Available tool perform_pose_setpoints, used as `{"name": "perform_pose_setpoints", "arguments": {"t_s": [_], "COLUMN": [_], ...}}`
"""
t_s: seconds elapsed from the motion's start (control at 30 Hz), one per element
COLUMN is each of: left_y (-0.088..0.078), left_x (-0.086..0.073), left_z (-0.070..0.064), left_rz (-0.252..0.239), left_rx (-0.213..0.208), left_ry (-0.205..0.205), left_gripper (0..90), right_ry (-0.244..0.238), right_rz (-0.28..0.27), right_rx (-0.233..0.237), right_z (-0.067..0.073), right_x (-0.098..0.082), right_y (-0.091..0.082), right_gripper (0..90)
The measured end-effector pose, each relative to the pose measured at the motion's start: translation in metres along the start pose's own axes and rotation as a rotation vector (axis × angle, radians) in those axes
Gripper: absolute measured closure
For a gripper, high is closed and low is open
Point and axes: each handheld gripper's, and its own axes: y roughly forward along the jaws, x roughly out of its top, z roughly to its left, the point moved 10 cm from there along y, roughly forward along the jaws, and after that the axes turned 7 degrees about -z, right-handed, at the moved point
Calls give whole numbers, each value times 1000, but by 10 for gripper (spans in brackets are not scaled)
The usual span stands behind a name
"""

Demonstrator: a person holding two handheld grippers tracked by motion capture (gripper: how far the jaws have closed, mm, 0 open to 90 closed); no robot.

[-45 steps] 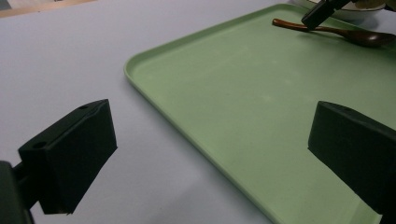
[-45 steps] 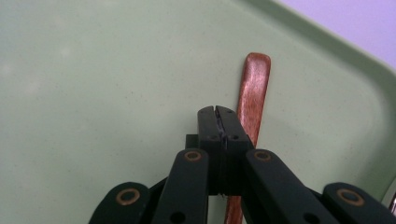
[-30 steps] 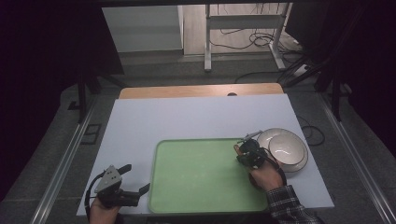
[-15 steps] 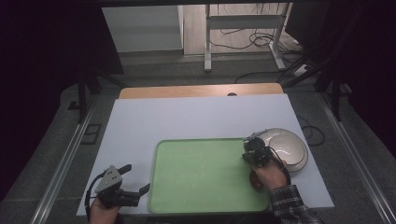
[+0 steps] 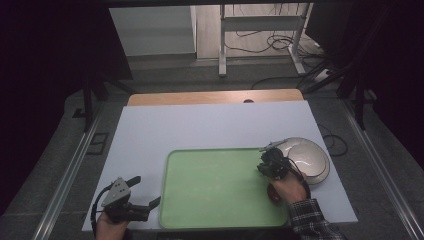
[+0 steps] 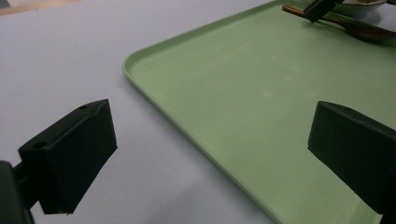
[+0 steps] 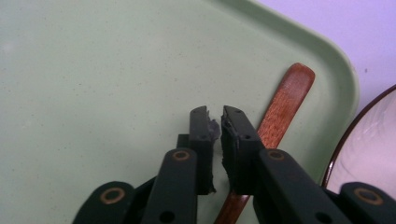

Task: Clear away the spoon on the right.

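Right gripper view: the spoon (image 7: 280,116) lies on the tray (image 7: 93,70), placed, just beside and under the right gripper (image 7: 215,122), whose jaws, a slit apart, have just been opening off it; withdrawing remains.

Brown wooden spoon (image 7: 280,116) lies flat in tray's corner.

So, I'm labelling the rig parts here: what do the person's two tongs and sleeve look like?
Both tongs are black. The left tongs carry a grey three-cornered plate on top and trail a black cable; their jaws end in blocky black pads. The right tongs have ringed pivot holes along the jaw arms. The sleeve at the right wrist is dark plaid.
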Motion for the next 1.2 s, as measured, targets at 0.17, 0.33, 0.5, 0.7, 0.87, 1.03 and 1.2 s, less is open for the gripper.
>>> {"name": "perform_pose_setpoints", "arguments": {"t_s": [0.17, 0.33, 0.5, 0.7, 0.87, 1.03, 1.2], "left_y": [0, 0, 0, 0, 0, 0, 0], "left_x": [0, 0, 0, 0, 0, 0, 0], "left_z": [0, 0, 0, 0, 0, 0, 0], "left_rz": [0, -1, -1, -3, -1, -2, -2], "left_rx": [0, 0, 0, 1, 0, 1, 1], "left_ry": [-1, 0, -1, -3, 0, -2, -1], "left_gripper": [9, 9, 9, 9, 9, 9, 9], "right_ry": [-9, -18, -21, -31, -38, -44, -49], "right_rz": [-21, -39, -61, -95, -111, -125, -135], "right_rx": [8, 12, 19, 24, 28, 30, 40], "right_z": [3, 4, 6, 10, 13, 15, 18], "right_x": [3, 5, 9, 13, 15, 17, 18], "right_y": [-2, -6, -10, -17, -21, -25, -28], "right_gripper": [784, 750, 723, 673, 626, 562, 493]}}
